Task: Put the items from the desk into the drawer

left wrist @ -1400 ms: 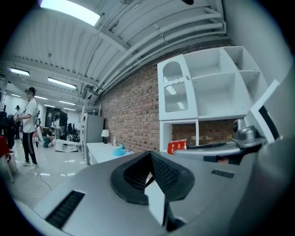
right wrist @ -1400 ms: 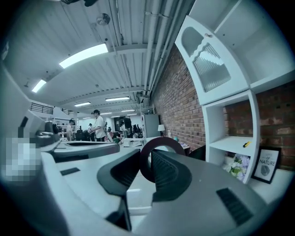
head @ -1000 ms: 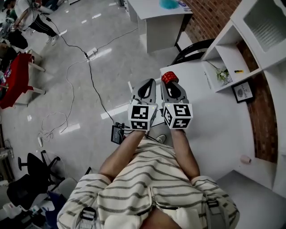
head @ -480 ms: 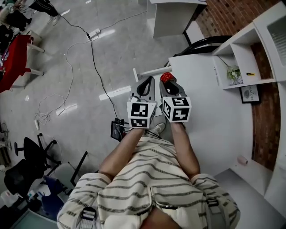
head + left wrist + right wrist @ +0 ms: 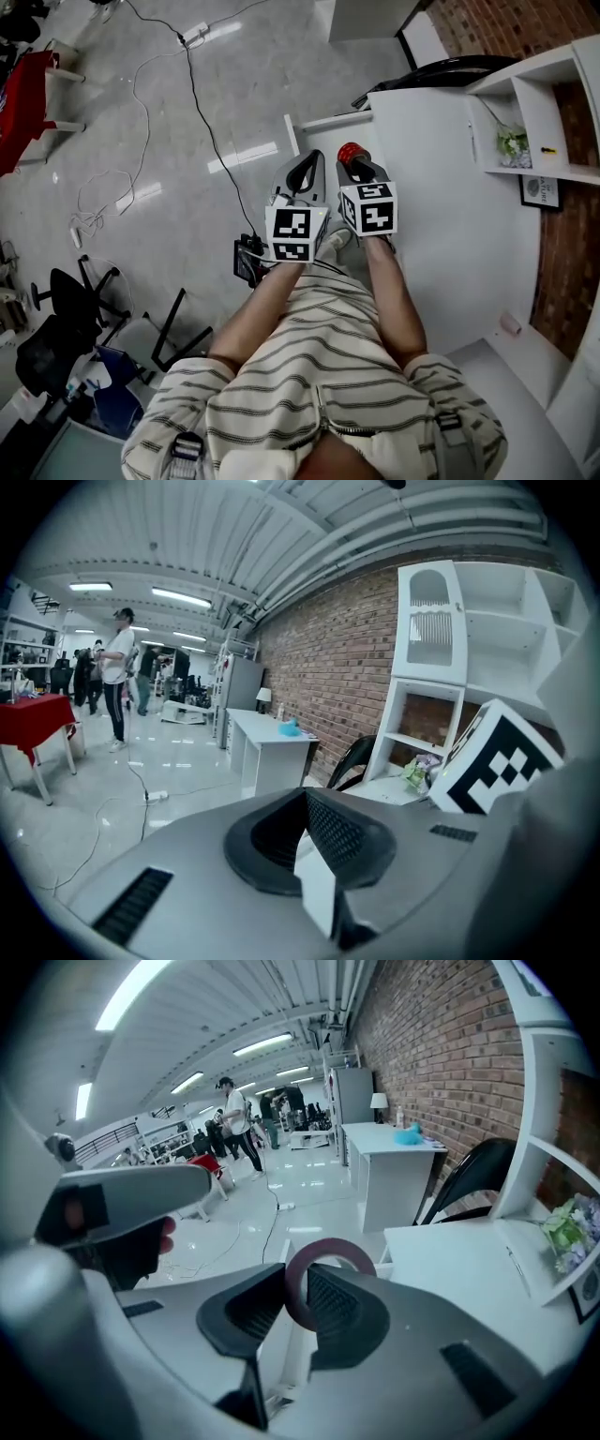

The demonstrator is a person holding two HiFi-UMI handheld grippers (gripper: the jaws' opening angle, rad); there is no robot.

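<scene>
head view, nearest first: a person in a striped shirt (image 5: 319, 375) holds both tools out side by side, close together, beside the edge of the desk. the left gripper (image 5: 304, 165) has its jaws drawn together with nothing between them, so it carries no item. the right gripper (image 5: 357, 165) is clamped on a red roll of tape (image 5: 351, 151), held on edge, with the ring standing up above the pads in the right gripper view. the tape is off the desk and not in the drawer; it is held in the air near the desk's left edge.

just beyond the tips, a white drawer (image 5: 323, 122) appears to stand pulled out from the desk's side. its inside is not shown well enough to say what it holds. the white desk (image 5: 441, 206) is mostly bare. one small pale item (image 5: 511, 324) rests near its right corner, well apart from both tools. further off, a shelf unit (image 5: 525, 103) carries a plant (image 5: 511, 142) and a framed picture (image 5: 541, 191).

finding: one item is in transit and not yet deposited. at least one more appears left to collect.
</scene>
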